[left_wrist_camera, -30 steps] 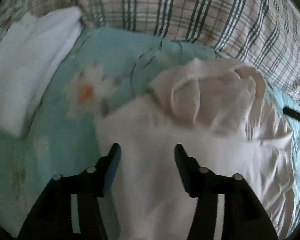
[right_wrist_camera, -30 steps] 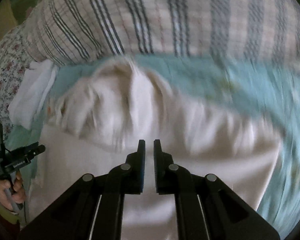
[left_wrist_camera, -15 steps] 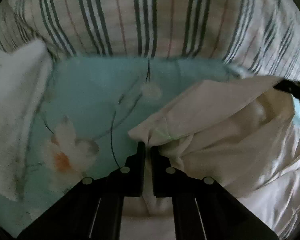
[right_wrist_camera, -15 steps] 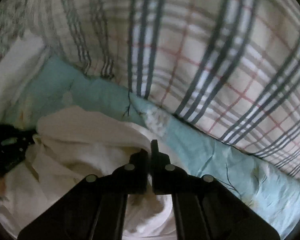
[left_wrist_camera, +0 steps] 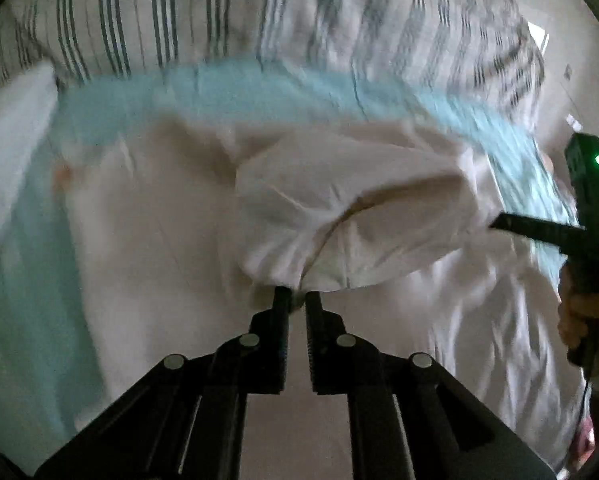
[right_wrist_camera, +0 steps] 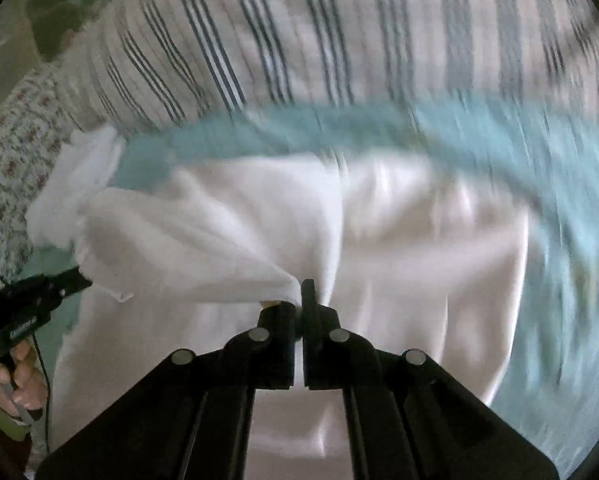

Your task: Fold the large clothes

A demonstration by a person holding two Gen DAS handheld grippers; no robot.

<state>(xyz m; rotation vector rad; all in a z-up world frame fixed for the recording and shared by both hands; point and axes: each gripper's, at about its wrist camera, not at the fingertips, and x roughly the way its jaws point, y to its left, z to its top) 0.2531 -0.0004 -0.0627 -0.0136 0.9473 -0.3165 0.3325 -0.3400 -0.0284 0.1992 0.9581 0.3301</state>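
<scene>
**2 thin pinches, 1 large garment: where the fold could fail**

Lower centre of the left wrist view, the left gripper [left_wrist_camera: 297, 298] has its jaws clamped on a bunched edge of the pale pink garment [left_wrist_camera: 339, 216], with a puffed fold ballooning just above the tips. The right gripper [right_wrist_camera: 301, 300] sits lower centre of its own view, jaws closed on a gathered corner of the same garment [right_wrist_camera: 399, 248], which stretches off to the left of the frame.

Both pinches look shallow (only a small tuck of cloth shows between each pair), so a sharp tug could pull the fabric free and drop the fold half made. Both views are blurred by motion; uneven speed between the 2 hands would likely skew the crease or bunch the loose layer underneath.

Further up, the garment's body lies spread on the teal bed sheet [left_wrist_camera: 227, 84]. A white folded cloth [right_wrist_camera: 75, 184] lies just beside it at mid left and could be dragged along. The striped quilt [right_wrist_camera: 339, 32] fills the top of the frame.
</scene>
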